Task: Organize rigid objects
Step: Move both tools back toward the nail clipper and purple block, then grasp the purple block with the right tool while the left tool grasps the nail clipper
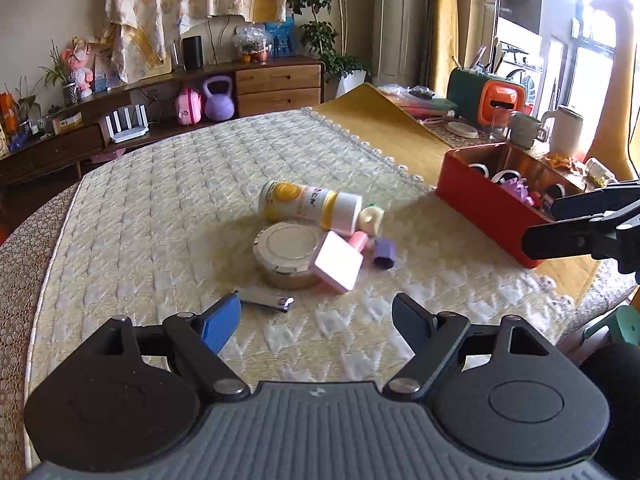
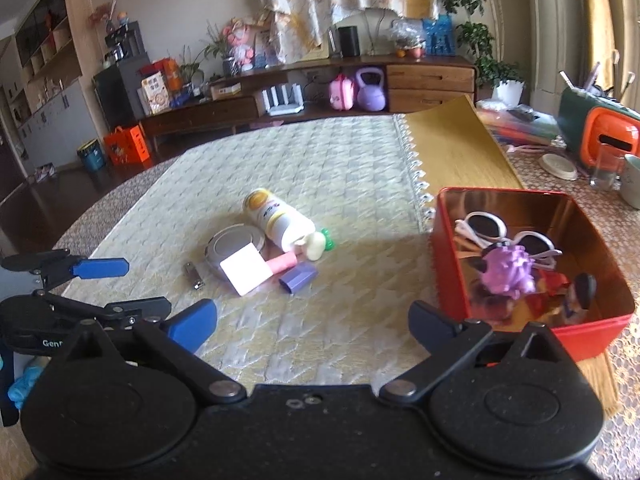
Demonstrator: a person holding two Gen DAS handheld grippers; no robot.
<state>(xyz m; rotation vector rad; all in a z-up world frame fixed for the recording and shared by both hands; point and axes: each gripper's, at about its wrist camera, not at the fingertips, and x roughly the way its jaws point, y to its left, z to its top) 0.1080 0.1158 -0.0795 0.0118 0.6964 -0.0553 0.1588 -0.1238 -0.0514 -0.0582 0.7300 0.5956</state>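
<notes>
Left wrist view: left gripper (image 1: 316, 316) spread wide and empty, hovering low over the quilted tablecloth (image 1: 160, 208), aimed at the nail clipper (image 1: 268, 302) just ahead of the blue fingertip (image 1: 222, 322). Probably lined up that way for a flat, low pinch on something thin.

Beyond the clipper, a tight cluster: round tin (image 1: 286, 256) with a pink square box (image 1: 339, 267) leaning on its rim, a pink tube (image 1: 360, 240) and purple hexagonal cap (image 1: 385, 254) beside, a toppled white-and-yellow bottle (image 1: 308, 204) behind. Still outside the box, so apparently waiting to be sorted.

Right wrist view: right gripper (image 2: 314, 324) likewise spread and holding nothing, parked beside the red box (image 2: 448, 264). Inside already: white sunglasses (image 2: 500, 232) and a purple spiky toy (image 2: 508, 270), so likely the collecting place.
</notes>
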